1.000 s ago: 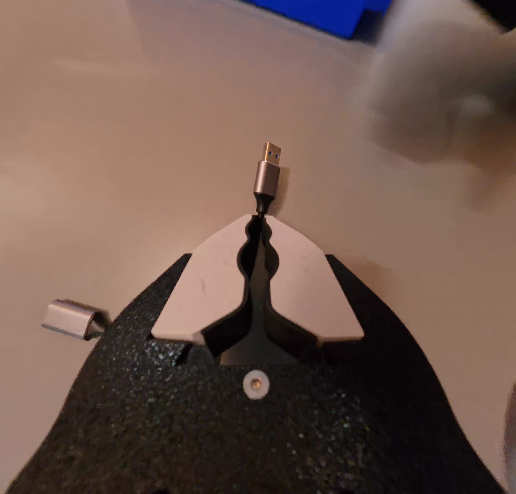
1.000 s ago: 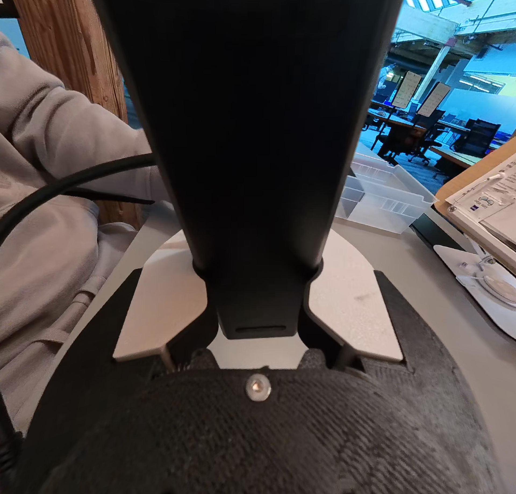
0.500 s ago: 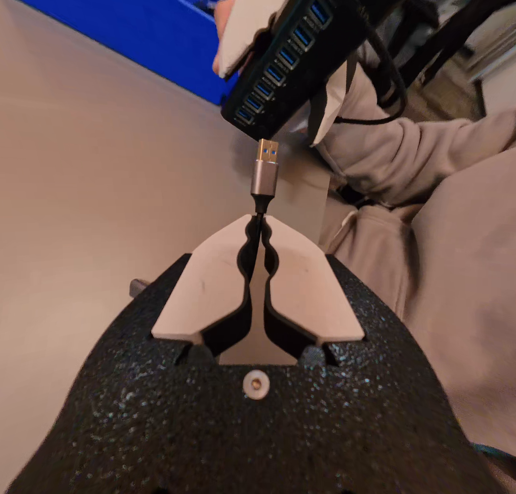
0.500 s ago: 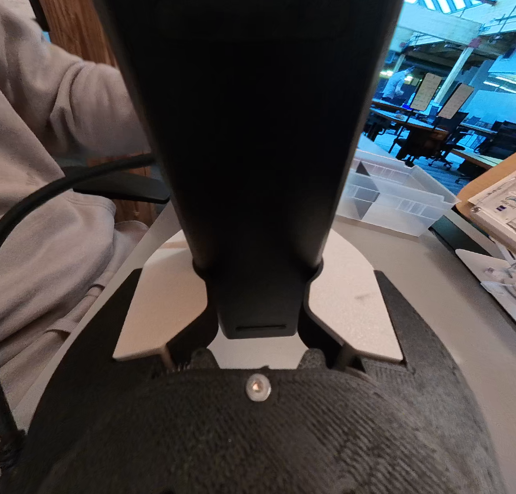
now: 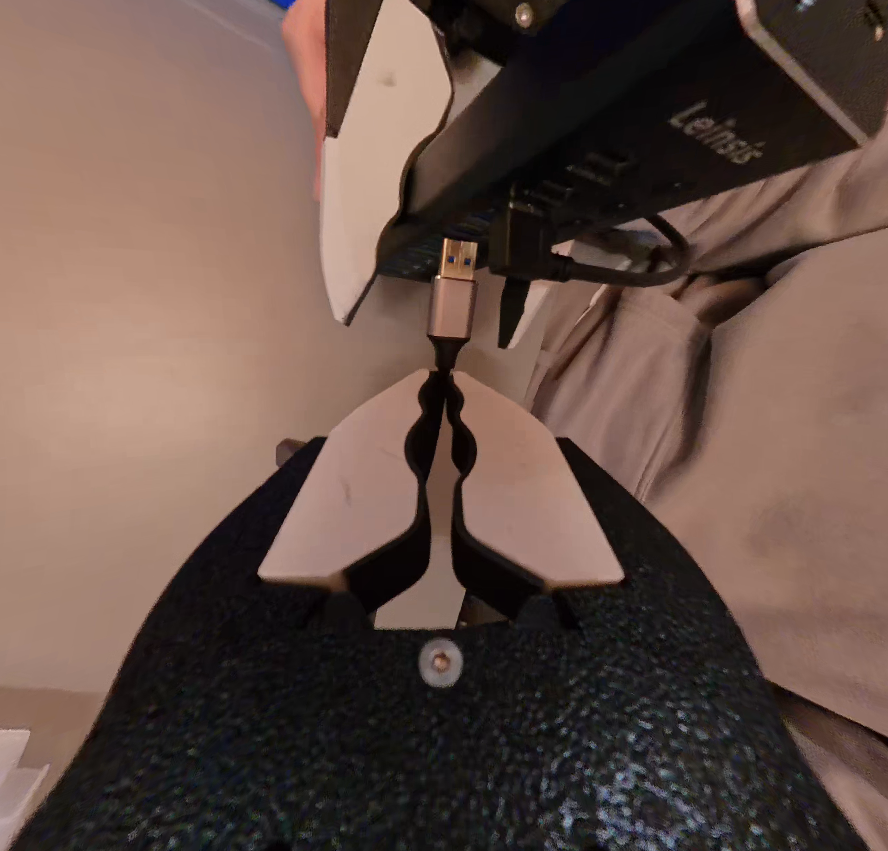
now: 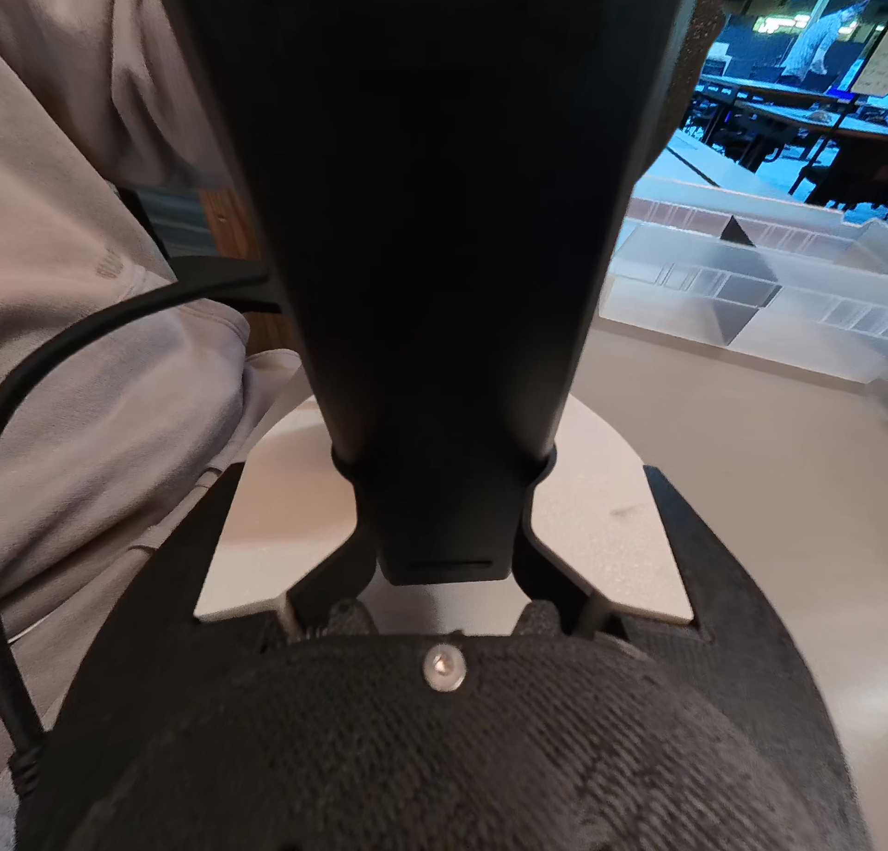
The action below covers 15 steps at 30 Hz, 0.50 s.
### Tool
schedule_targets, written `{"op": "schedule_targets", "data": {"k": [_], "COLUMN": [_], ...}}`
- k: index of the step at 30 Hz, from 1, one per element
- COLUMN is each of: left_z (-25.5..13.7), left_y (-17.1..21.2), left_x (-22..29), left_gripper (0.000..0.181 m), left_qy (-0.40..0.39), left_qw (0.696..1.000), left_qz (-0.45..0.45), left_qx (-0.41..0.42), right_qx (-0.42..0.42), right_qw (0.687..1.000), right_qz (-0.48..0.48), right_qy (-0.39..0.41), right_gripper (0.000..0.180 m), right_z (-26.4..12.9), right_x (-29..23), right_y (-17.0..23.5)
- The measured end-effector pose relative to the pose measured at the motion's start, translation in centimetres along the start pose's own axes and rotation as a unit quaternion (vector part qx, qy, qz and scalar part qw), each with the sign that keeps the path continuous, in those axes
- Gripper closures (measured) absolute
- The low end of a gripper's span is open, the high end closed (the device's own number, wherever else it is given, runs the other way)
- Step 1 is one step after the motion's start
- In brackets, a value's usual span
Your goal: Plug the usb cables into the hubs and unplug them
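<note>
Above the beige table (image 5: 144, 299), the black hub (image 5: 600, 121) now fills the upper part of the left wrist view, far closer than half a second ago, when it hung well apart from the plug with its row of ports plainly visible. It is held aloft by the right gripper (image 5: 427, 308), whose white fingers (image 5: 365, 155) are clamped across the hub's body; the right wrist view confirms the same hold, the hub (image 6: 432, 251) wedged between both fingers.

One black cable (image 5: 524, 246) is already seated in the port row. Just beside it, the grey-sleeved usb plug (image 5: 454, 308) has closed on the hub: its metal tip now touches or just meets the port edge, though whether it has entered cannot be told.

Left gripper (image 5: 441, 373) is pinched together on the cable just behind the plug.

Judgement: approach is complete and insertion is in hand. A grip on the flexible cable risks the plug tilting under push.
</note>
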<state>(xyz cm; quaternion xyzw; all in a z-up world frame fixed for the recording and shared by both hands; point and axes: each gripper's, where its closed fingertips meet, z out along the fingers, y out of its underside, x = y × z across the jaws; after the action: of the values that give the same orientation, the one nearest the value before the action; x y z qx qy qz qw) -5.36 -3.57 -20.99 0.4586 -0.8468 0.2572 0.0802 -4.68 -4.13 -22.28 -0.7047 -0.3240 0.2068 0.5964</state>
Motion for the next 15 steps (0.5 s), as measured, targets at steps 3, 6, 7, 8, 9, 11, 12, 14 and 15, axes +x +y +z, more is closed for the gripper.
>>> {"op": "schedule_targets", "data": {"k": [3,6,7,8,9,11,12,14,15], "left_z": [0.3,0.3,0.1,0.0,-0.1,0.0,0.2,0.3,0.3], "left_y": [0.2,0.3,0.2,0.1,0.1,0.3,0.4,0.4,0.4], "left_x": [-0.6,-0.3,-0.3,-0.4,-0.5,-0.5,-0.5,-0.5,-0.6], "left_gripper": [0.178,0.178,0.178,0.178,0.178,0.178,0.178,0.178,0.178], "left_qy": [0.003,0.020,0.023,0.021,0.020,0.023,0.022,0.020,0.017], "left_qw": [1.000,1.000,1.000,1.000,1.000,1.000,0.999,0.999,0.999], "left_qz": [-0.011,-0.004,-0.004,-0.008,-0.013,-0.017,-0.020,-0.021,-0.022], "left_qx": [-0.008,-0.007,-0.003,0.002,0.002,-0.011,-0.017,-0.025,-0.030], "right_qx": [-0.007,-0.019,-0.021,-0.020,-0.015,-0.002,-0.001,-0.009,-0.013], "right_qw": [1.000,1.000,1.000,1.000,0.999,0.999,0.999,0.999,0.999], "right_qz": [0.004,0.015,0.017,0.021,0.028,0.037,0.039,0.037,0.036], "right_qy": [-0.002,-0.010,-0.009,-0.011,-0.016,-0.021,-0.022,-0.019,-0.017], "right_gripper": [0.107,0.107,0.107,0.107,0.107,0.107,0.107,0.107,0.107], "right_z": [0.1,0.2,0.3,0.3,0.4,0.5,0.6,0.7,0.7], "right_x": [0.1,-0.1,0.0,0.0,-0.1,-0.1,-0.1,-0.1,-0.1], "right_y": [0.4,0.9,1.0,1.1,1.0,0.8,0.9,1.2,1.3]}}
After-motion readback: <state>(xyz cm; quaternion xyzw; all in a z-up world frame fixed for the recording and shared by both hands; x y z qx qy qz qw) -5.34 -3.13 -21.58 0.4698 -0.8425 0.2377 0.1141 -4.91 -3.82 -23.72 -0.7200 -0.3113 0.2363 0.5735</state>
